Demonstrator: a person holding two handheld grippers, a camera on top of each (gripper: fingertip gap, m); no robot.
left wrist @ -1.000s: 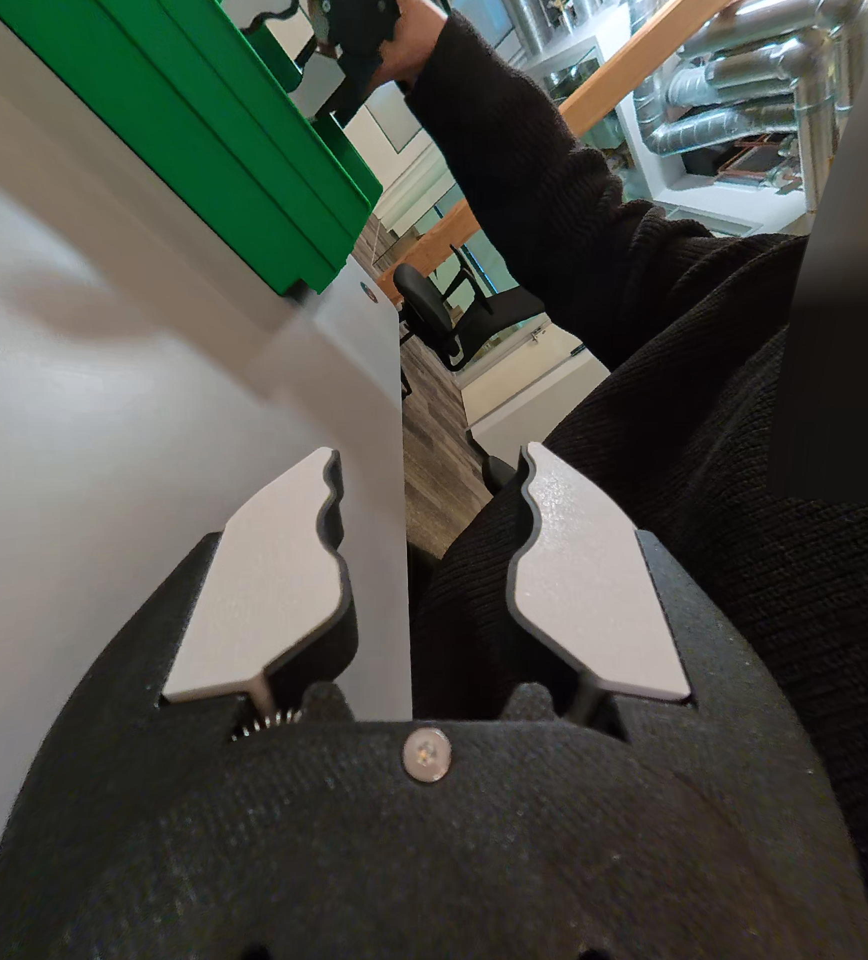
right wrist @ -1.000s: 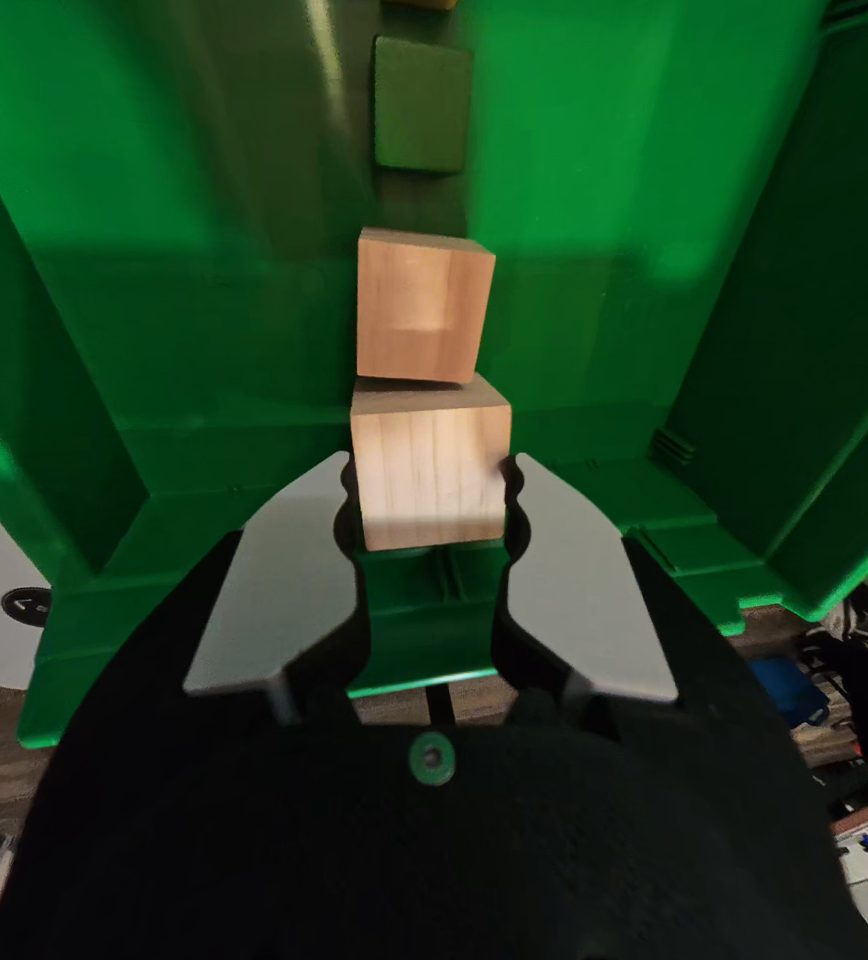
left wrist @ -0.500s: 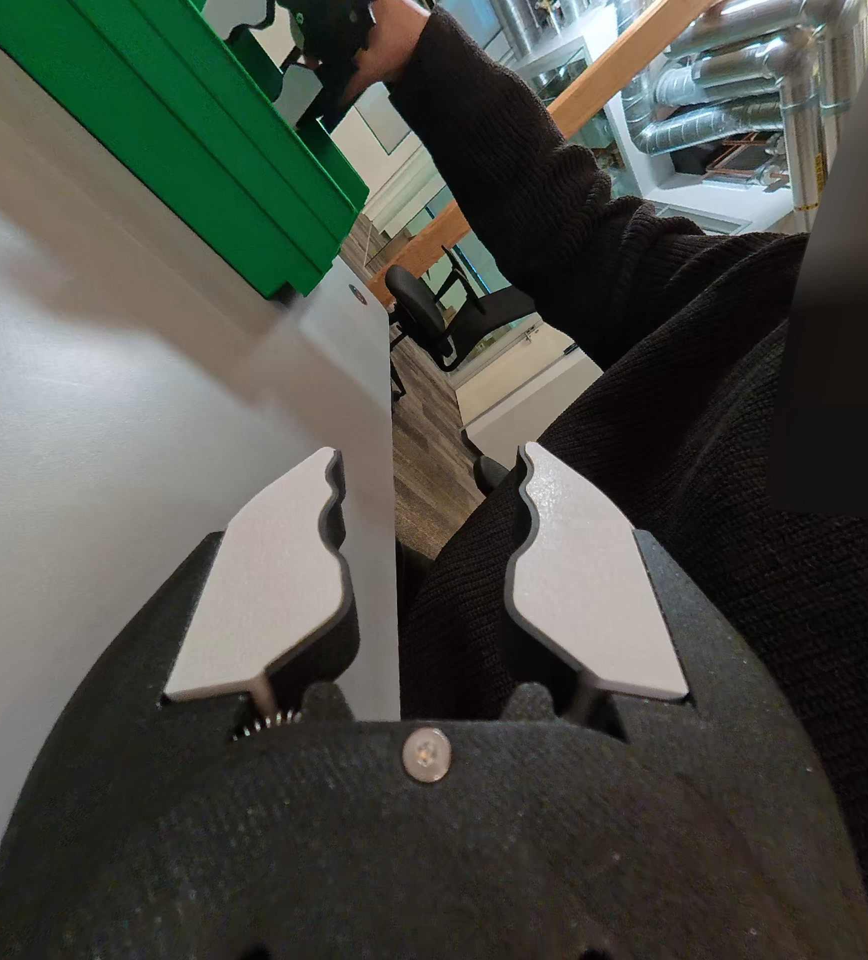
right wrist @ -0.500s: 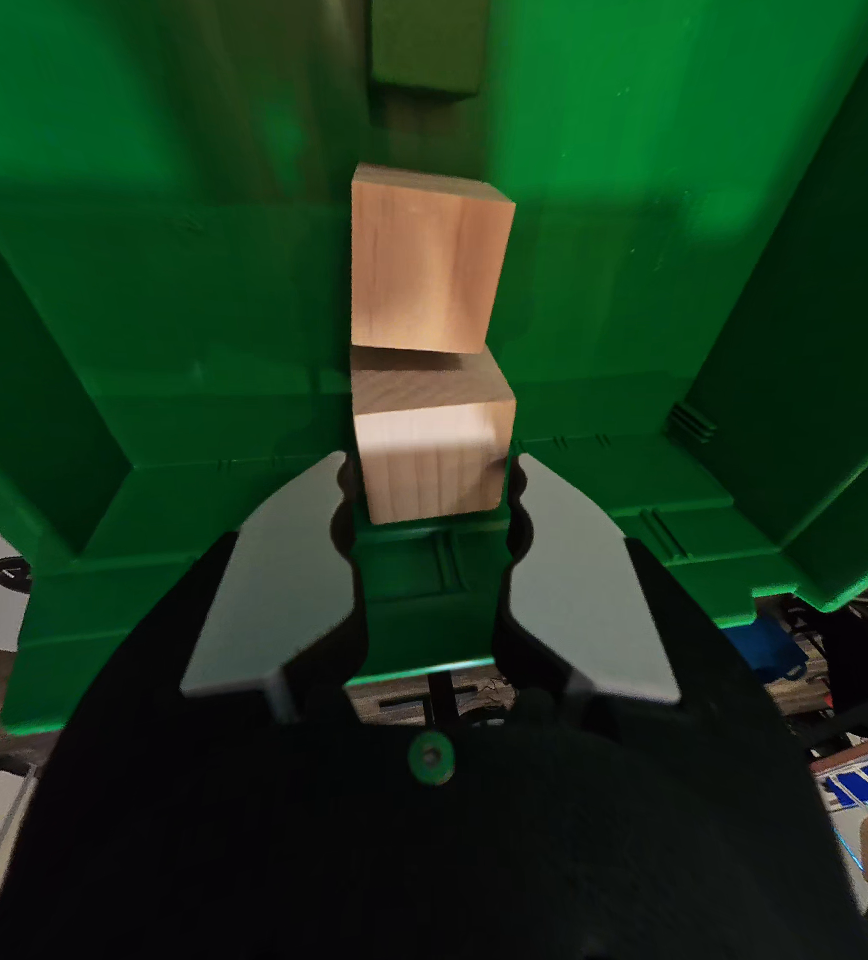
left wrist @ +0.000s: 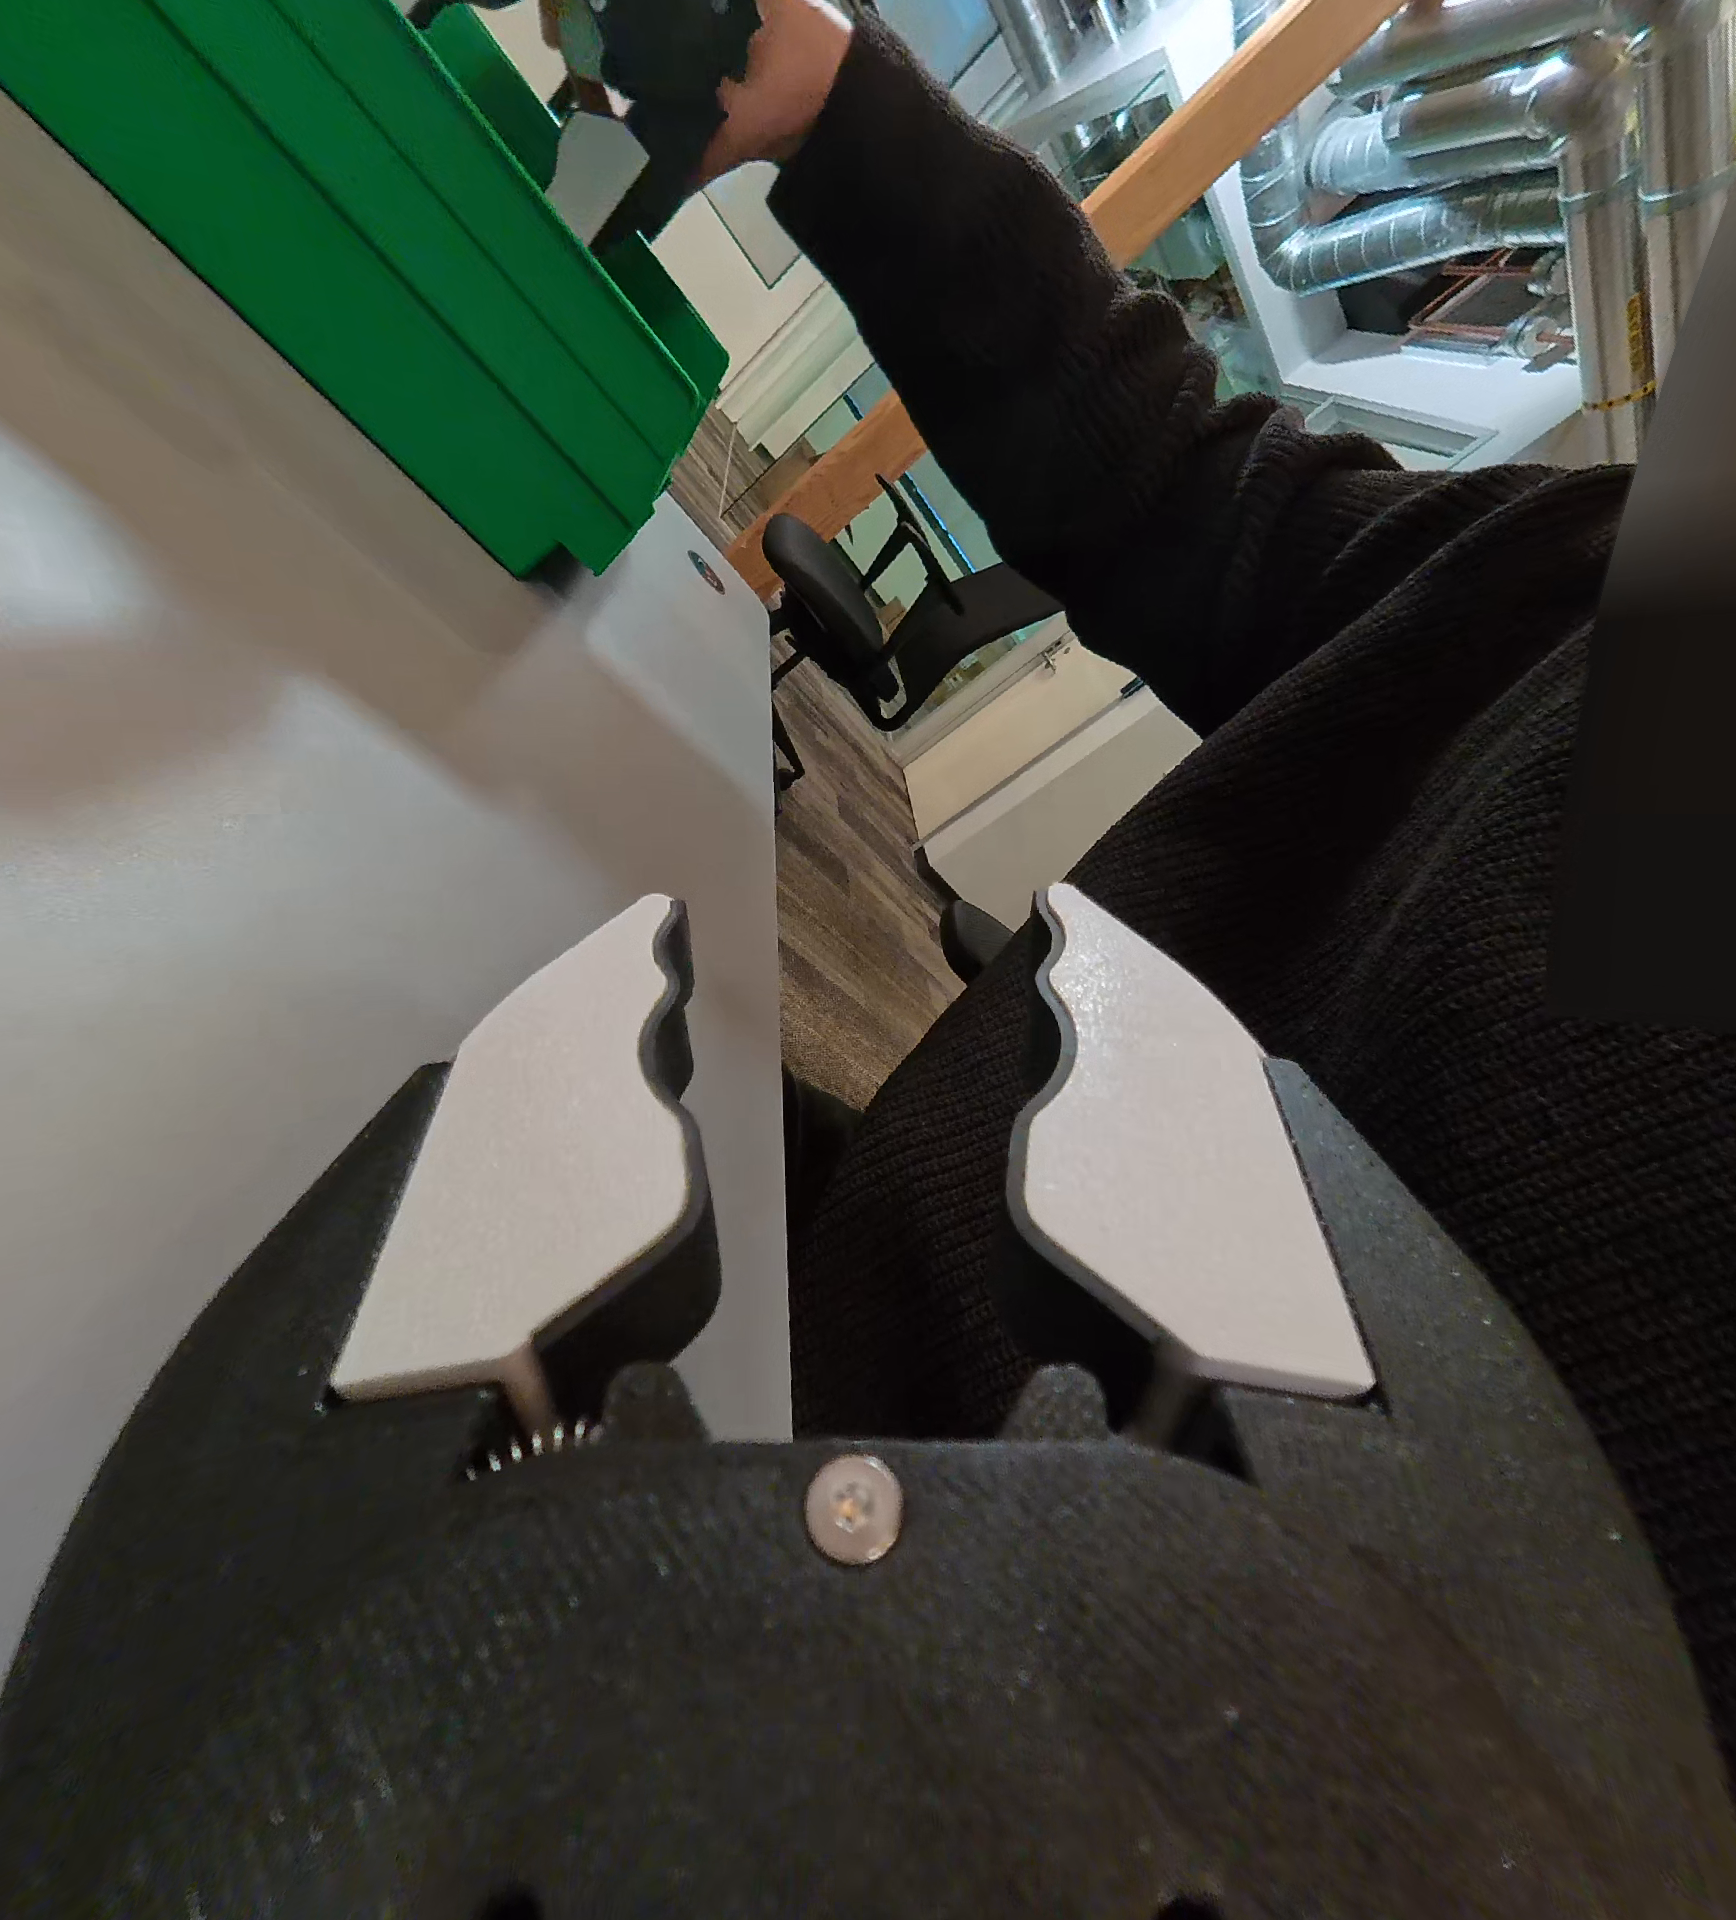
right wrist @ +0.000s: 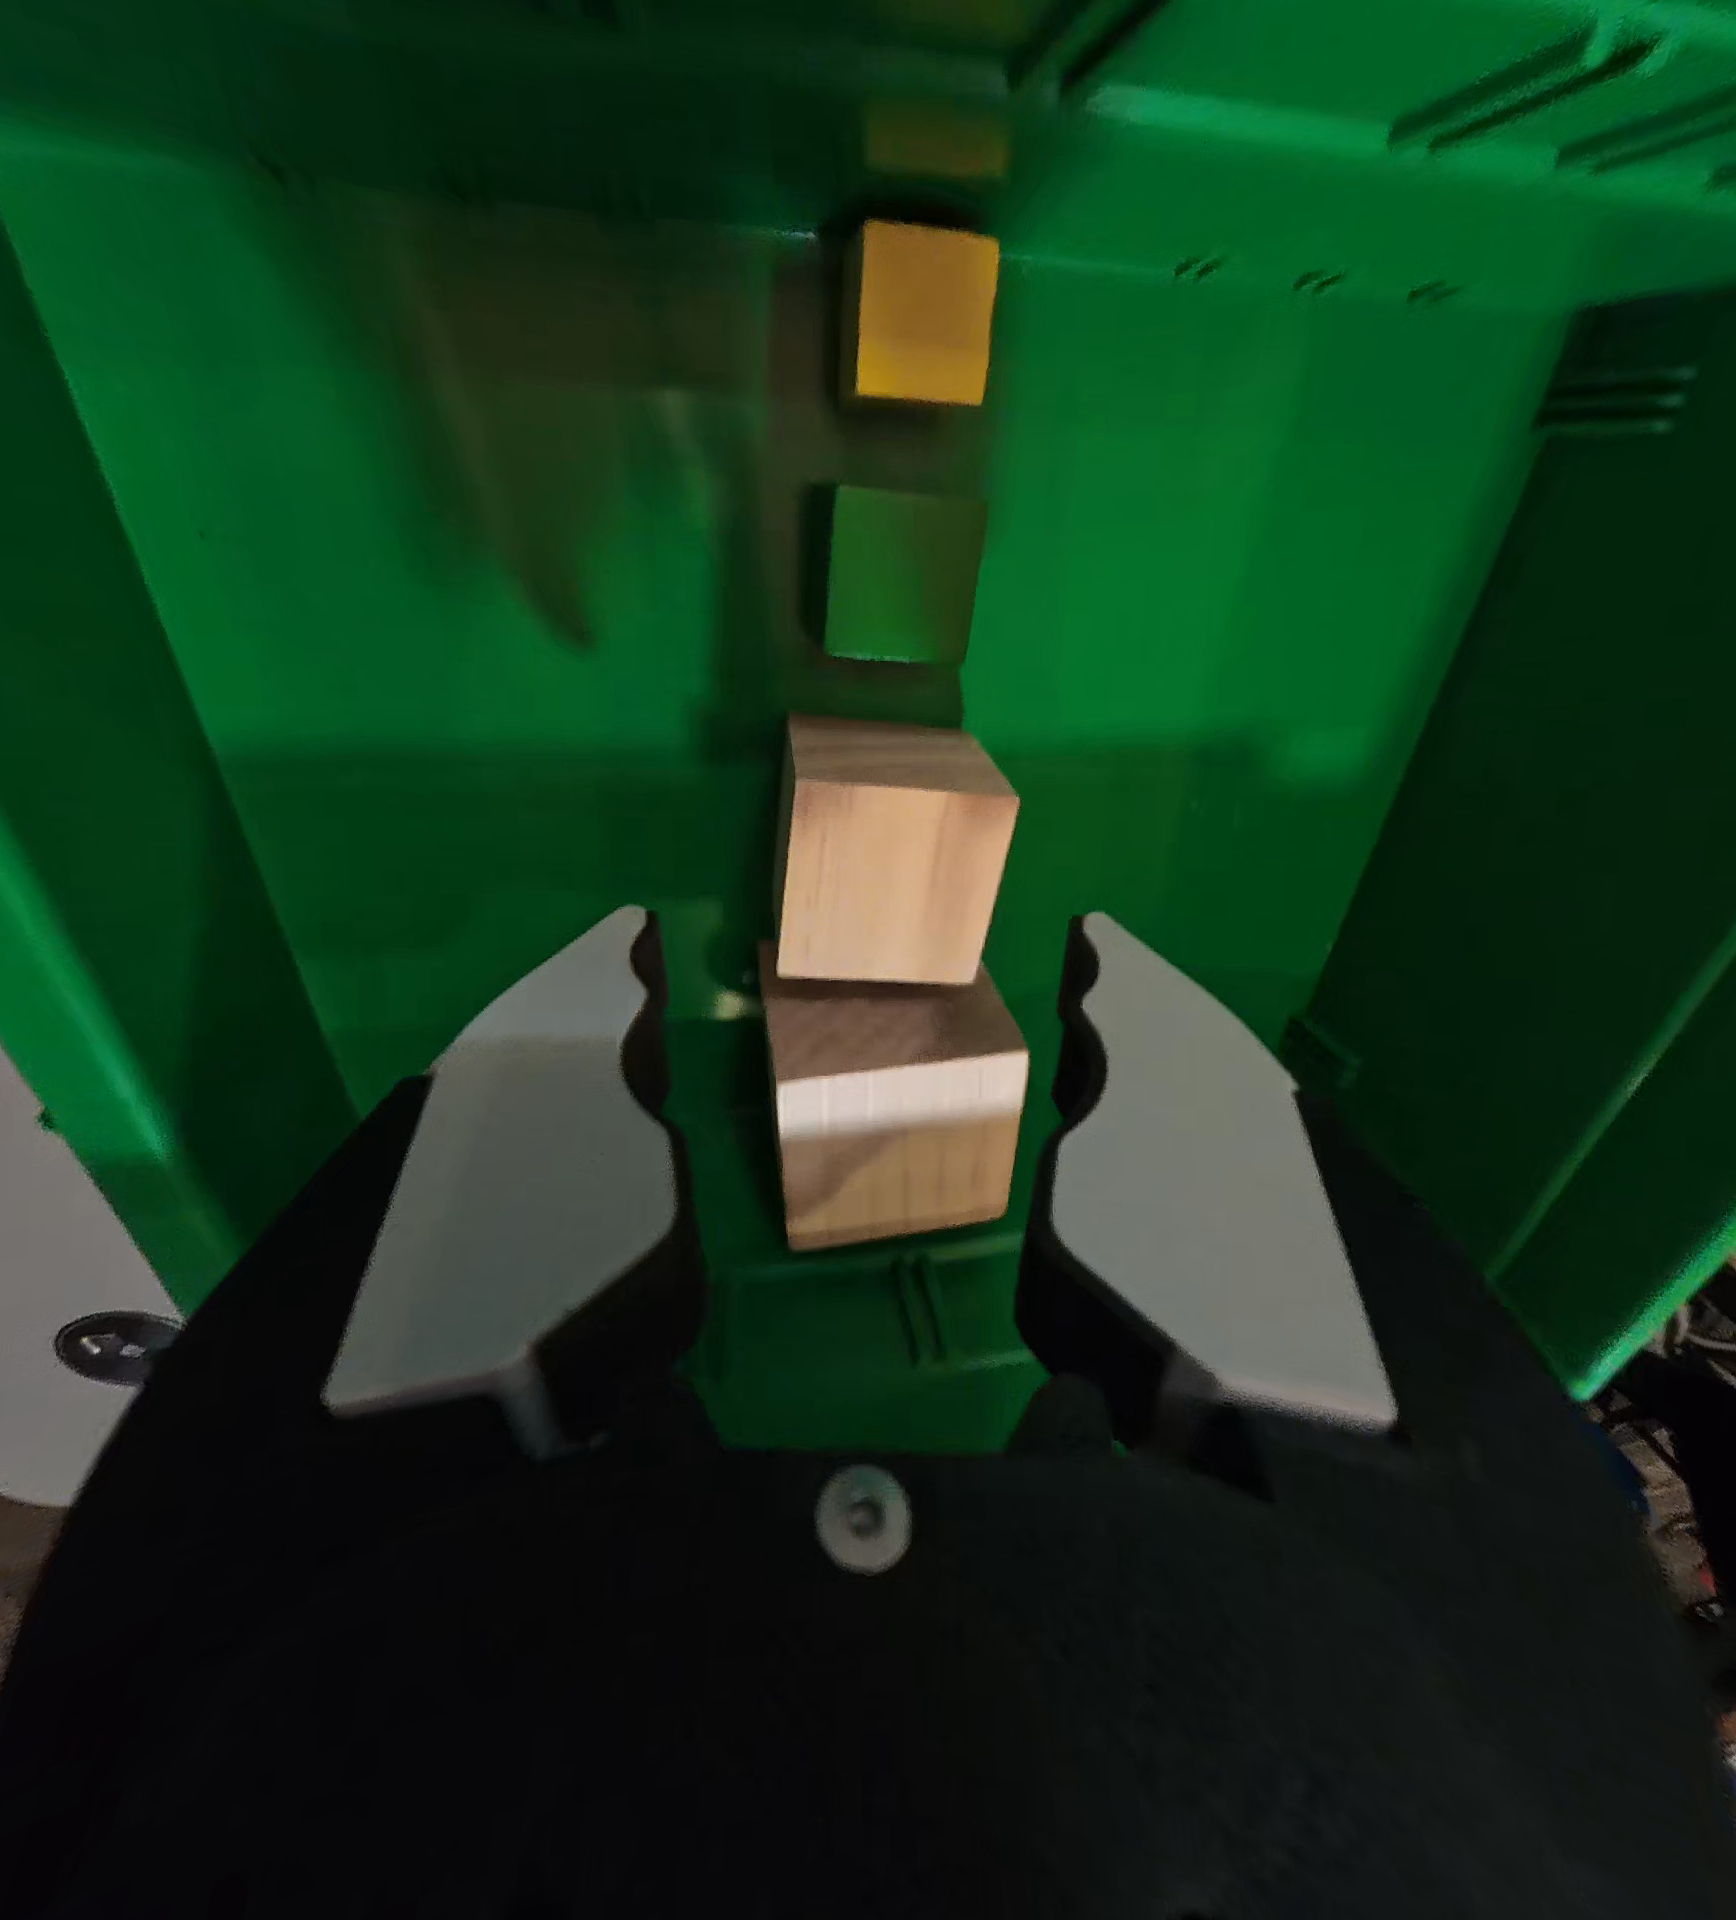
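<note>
Right wrist view, blurred: right claw (right wrist: 862,1023) gapes around a wooden cube (right wrist: 900,1138); left claw (left wrist: 859,956) gapes empty.

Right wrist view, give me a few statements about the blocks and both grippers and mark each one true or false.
1. The right gripper is shut on the nearest wooden cube. False: its jaws stand open, clear of the cube's sides.
2. Four blocks form a line in the green bin. True.
3. The farthest block is red. False: it is a yellow block, beyond a green block.
4. The left gripper is open and empty. True.
5. The second wooden cube touches the nearest one. True.
</note>
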